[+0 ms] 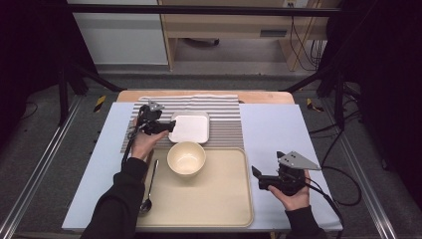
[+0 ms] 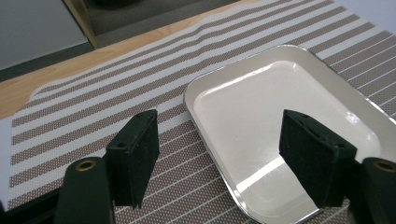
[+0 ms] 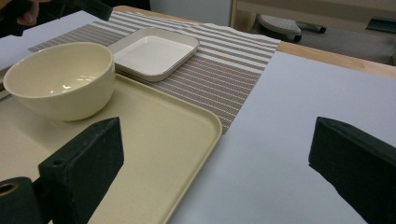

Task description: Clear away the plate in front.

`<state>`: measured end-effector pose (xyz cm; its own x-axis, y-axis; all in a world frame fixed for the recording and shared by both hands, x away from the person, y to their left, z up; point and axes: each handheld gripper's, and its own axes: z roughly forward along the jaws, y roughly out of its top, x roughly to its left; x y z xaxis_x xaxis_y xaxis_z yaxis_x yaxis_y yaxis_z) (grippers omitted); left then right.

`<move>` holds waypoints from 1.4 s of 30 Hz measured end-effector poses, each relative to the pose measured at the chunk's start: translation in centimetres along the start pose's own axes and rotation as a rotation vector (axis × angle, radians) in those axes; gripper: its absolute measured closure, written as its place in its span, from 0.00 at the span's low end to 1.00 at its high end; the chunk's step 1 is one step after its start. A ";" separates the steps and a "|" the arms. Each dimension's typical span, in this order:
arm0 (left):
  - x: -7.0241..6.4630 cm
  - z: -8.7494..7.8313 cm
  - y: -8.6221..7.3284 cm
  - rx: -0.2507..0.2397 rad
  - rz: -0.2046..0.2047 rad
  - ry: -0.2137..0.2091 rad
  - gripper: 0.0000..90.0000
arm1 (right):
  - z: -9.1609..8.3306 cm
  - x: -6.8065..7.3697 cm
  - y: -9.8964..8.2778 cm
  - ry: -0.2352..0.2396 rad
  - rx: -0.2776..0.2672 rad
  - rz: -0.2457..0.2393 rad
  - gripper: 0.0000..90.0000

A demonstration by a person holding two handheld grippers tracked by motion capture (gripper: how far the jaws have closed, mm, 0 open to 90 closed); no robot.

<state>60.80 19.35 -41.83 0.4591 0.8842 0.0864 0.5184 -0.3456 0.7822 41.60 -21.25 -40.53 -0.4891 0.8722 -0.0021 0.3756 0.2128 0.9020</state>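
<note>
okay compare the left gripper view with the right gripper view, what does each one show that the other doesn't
Left gripper view: the left gripper, jaws open, one pad over the mat and one over the square white dish's near rim. Right gripper view: the right gripper, jaws open with nothing between them, plus the cream bowl standing on the beige tray. Both share the square white dish lying on the striped mat.

The bowl [image 1: 186,158] stands on the tray [image 1: 219,199] just before the square white dish [image 1: 190,127], blocking a straight approach from the near side. The spoon [image 1: 148,191] lies along the tray's left. The table's [image 1: 278,134] right side lies bare.
</note>
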 end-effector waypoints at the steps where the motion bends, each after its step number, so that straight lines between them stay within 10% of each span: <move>1: 0.1 0.3 -0.1 0.006 -0.005 0.001 0.33 | 0.0 0.0 0.0 0.002 0.001 0.003 0.04; 42: -0.3 4.3 -2.0 0.232 -0.124 -0.041 0.83 | 0.3 0.2 -0.2 0.006 0.016 -0.006 0.04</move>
<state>62.75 18.38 -46.06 0.4081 0.9124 -0.0298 0.7221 -0.3026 0.6221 41.69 -20.98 -40.82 -0.4961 0.8683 -0.0053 0.3851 0.2255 0.8949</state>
